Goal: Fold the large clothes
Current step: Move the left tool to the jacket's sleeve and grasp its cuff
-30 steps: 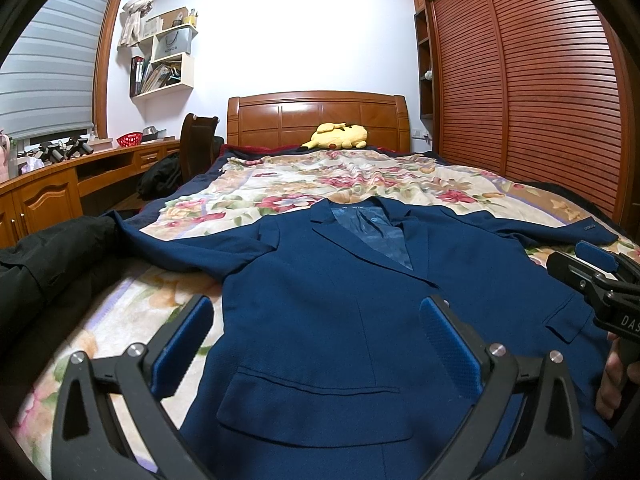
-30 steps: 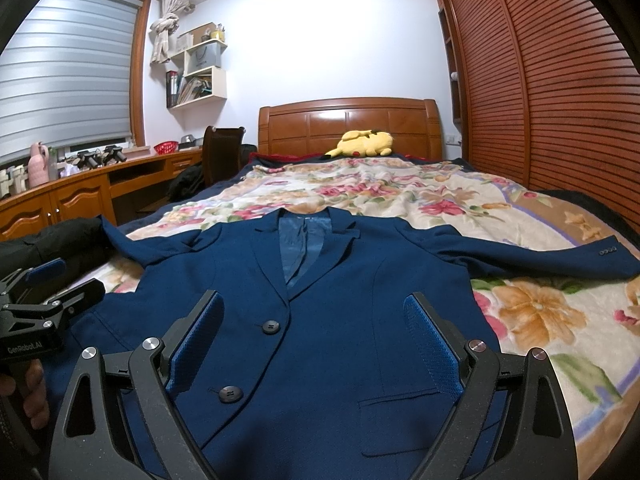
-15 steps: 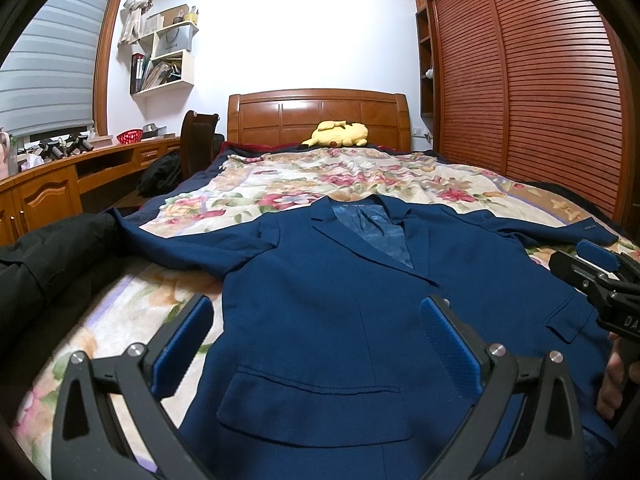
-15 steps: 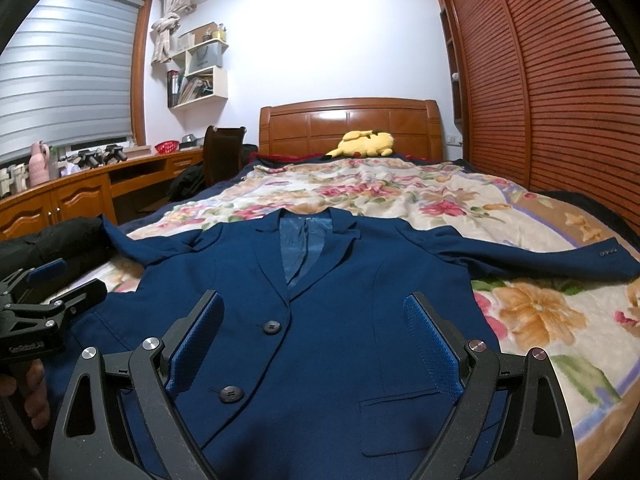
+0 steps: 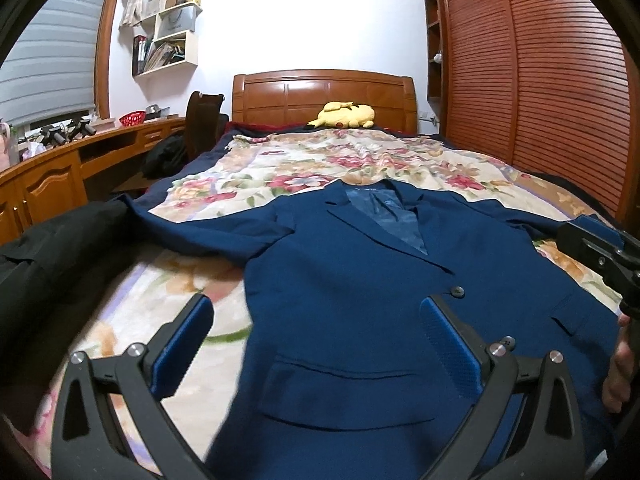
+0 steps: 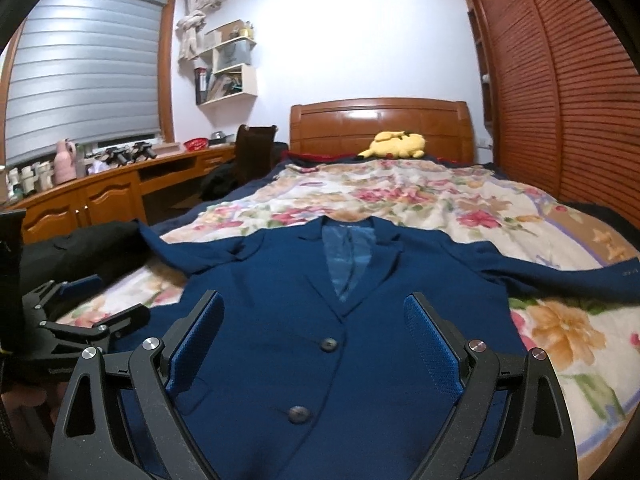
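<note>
Jacket (image 5: 360,280) lies flat on bed (image 5: 304,160), both grippers spread above it.

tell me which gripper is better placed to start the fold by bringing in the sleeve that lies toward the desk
Left. The left gripper hangs open over the blue jacket's desk-side edge, with that sleeve stretching away just ahead. The right gripper, also open, sits over the front buttons, farther from it.

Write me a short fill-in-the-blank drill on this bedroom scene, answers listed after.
1. The blue jacket lies front side ____ on the floral quilt.
2. Both the left gripper and the right gripper have their jaws ____.
3. The yellow plush toy lies by the wooden ____.

Answers: up; open; headboard
</note>
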### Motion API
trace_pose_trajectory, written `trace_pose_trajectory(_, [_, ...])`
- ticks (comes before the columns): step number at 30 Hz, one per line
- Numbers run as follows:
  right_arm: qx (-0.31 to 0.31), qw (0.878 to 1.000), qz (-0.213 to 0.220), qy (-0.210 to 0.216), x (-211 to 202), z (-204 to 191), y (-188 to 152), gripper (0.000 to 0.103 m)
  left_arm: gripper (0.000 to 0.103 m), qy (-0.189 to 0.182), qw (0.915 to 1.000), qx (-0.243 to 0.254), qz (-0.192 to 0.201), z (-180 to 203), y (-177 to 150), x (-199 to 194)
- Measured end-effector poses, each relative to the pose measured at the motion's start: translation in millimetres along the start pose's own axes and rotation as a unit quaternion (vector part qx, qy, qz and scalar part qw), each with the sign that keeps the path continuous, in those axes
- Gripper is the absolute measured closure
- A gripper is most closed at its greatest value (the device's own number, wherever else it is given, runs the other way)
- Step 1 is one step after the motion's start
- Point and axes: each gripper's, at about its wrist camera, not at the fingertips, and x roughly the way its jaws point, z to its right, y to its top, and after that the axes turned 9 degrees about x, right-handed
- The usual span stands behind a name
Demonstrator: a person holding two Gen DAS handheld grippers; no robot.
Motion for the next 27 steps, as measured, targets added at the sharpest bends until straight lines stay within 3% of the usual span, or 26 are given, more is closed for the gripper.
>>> trace_pose_trajectory(15, [0.007, 0.999, -0.037, 0.036, 52.8, -39.1, 17.4, 0.01, 0.0, 0.033, 0.9993, 0.01, -0.013, -65.9, 6.6, 12.6])
trace_pose_trajectory(22, [-0.011, 0.997, -0.061, 0.051, 75.8, -54.5, 10.6, 0.01, 0.0, 0.017, 0.9991, 0.019, -0.033, -91.2, 15.6, 39.9])
trace_pose_trajectory(27, [-0.03, 0.995, -0.077, 0.054, 89.0, -62.3, 4.2, 0.01, 0.0, -0.001, 0.9982, -0.005, -0.06, -119.3, 27.0, 64.9])
